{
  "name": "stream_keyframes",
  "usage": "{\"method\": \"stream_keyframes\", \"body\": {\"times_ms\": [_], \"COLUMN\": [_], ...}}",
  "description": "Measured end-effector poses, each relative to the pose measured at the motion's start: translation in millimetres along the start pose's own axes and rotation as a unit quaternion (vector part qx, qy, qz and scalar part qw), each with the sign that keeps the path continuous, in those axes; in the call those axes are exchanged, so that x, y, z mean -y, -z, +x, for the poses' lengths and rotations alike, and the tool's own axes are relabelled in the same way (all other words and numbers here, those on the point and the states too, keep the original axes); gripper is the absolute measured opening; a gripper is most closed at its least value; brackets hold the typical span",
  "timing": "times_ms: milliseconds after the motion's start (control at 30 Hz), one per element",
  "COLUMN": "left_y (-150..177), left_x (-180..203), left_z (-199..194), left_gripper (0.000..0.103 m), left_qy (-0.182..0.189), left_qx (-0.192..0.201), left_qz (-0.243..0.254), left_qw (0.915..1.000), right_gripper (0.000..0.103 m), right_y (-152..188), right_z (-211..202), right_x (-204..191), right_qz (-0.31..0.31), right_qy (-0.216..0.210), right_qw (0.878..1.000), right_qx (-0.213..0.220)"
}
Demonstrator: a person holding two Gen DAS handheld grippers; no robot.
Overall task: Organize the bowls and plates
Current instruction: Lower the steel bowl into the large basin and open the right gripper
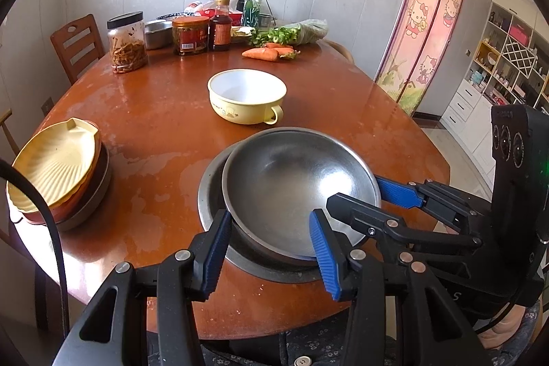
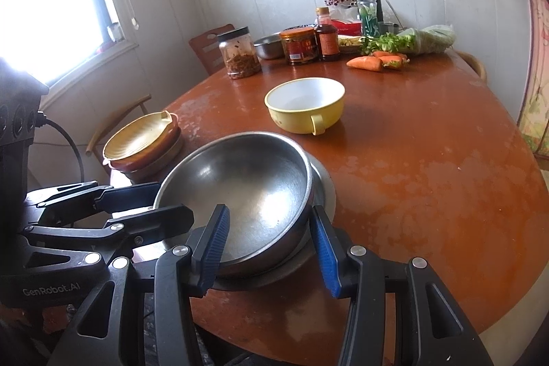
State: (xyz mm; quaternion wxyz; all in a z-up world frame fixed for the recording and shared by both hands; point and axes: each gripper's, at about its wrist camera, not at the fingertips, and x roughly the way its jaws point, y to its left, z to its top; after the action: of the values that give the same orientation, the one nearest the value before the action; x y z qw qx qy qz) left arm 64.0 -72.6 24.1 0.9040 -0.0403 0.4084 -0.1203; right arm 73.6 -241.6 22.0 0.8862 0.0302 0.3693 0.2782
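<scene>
Steel fills the near ground: a steel bowl sits tilted inside a wider, shallower steel basin at the near edge of the round brown surface. Both claws are at this bowl. From the left wrist view, the left claw stands with its blue pads spread, one pad outside the bowl's near rim and the other over its inside; whether either pad touches the metal I cannot tell. The right claw reaches in from the right side, one arm lying over the bowl's rim and its blue pad just outside the wall, so it straddles the rim there. From the right wrist view, the right claw also shows its pads apart, one inside the bowl and one outside against the wall, while the left claw comes in at the bowl's left edge.

To the left, well apart from the bowl, a stack of plates rests on the surface, a ribbed yellow one on top of brown ones.

Beyond the steel bowl, near the middle, stands a yellow bowl with a white inside and a loop handle facing the viewer.

At the far side are carrots, leafy greens, a dark sauce bottle, a red-labelled jar, a clear jar with a black lid and a wooden chair.
</scene>
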Motion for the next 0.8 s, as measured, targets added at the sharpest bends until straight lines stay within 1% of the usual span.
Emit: {"method": "stream_keyframes", "body": {"times_ms": [467, 800], "left_y": [1.9, 1.6], "left_x": [-0.1, -3.5], "left_z": [-0.1, -4.9], "left_gripper": [0.046, 0.047], "left_qy": [-0.001, 0.005], "left_qx": [0.0, 0.006], "left_qz": [0.002, -0.008], "left_qw": [1.0, 0.9999], "right_gripper": [0.051, 0.051], "right_y": [2.2, 2.4], "right_z": [2.2, -1.7], "right_x": [-2.1, -1.0], "right_qz": [-0.006, -0.002], "right_qy": [0.005, -0.001], "right_qw": [1.0, 1.0], "right_qx": [0.001, 0.007]}}
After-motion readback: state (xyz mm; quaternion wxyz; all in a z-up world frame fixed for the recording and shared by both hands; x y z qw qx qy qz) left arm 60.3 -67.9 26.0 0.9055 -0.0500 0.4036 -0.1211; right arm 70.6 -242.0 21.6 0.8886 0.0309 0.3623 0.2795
